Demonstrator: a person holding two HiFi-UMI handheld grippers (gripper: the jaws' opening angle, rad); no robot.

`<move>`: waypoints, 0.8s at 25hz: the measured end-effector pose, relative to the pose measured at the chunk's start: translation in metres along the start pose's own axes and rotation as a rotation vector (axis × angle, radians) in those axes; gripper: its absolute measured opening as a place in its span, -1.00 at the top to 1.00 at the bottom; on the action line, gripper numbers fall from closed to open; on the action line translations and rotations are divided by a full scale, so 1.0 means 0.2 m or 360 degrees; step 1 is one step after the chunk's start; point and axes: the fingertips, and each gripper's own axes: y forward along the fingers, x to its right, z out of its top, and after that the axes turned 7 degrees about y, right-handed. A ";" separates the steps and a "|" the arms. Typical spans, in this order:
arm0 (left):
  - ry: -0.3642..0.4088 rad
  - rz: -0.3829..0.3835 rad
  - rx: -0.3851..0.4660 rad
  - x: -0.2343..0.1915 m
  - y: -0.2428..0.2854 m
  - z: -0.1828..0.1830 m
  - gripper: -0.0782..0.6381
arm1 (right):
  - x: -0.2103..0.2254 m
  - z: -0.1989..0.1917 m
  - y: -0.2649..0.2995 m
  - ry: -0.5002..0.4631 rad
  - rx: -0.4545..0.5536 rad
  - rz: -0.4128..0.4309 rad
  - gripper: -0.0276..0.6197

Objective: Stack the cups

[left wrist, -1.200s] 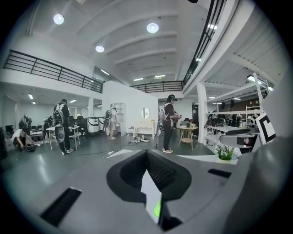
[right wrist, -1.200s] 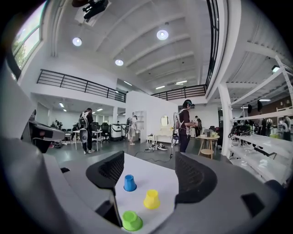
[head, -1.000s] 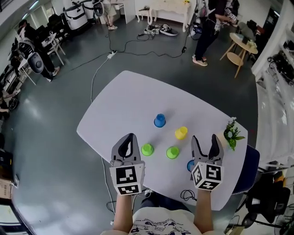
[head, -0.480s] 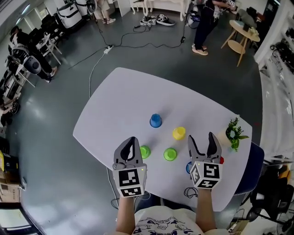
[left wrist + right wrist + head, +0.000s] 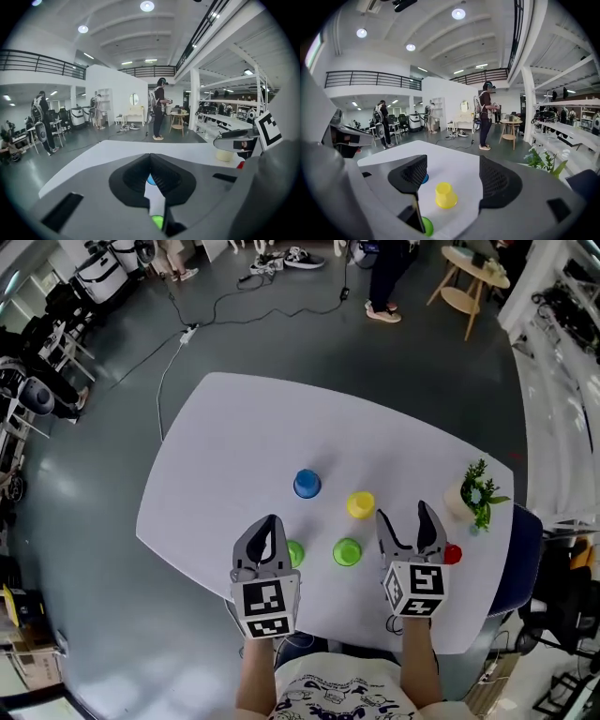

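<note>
Now I'm holding my left gripper (image 5: 269,523) pinched shut and my right gripper (image 5: 403,515) spread wide, empty; mid-frame, upside down, are sitting a blue cup (image 5: 307,484), yellow cup (image 5: 360,505), green cup (image 5: 347,552).

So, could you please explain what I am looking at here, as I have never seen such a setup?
There is no robot: a person holds a tool in each hand. The top-down picture comes from a camera on the person's head. The other two come from cameras riding on each tool, looking along its jaws. The left hand-held gripper is shut and empty. The right hand-held gripper is open and empty; the yellow cup stands ahead of it, not gripped. The white table also holds a blue cup, a left green cup, a right green cup, a partly hidden red item and a small potted plant.
</note>
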 end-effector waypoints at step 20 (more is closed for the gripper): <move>0.0091 -0.0467 -0.0119 -0.01 0.49 -0.18 0.74 | -0.05 -0.47 0.46 -0.0062 -0.0447 -0.0176 -0.08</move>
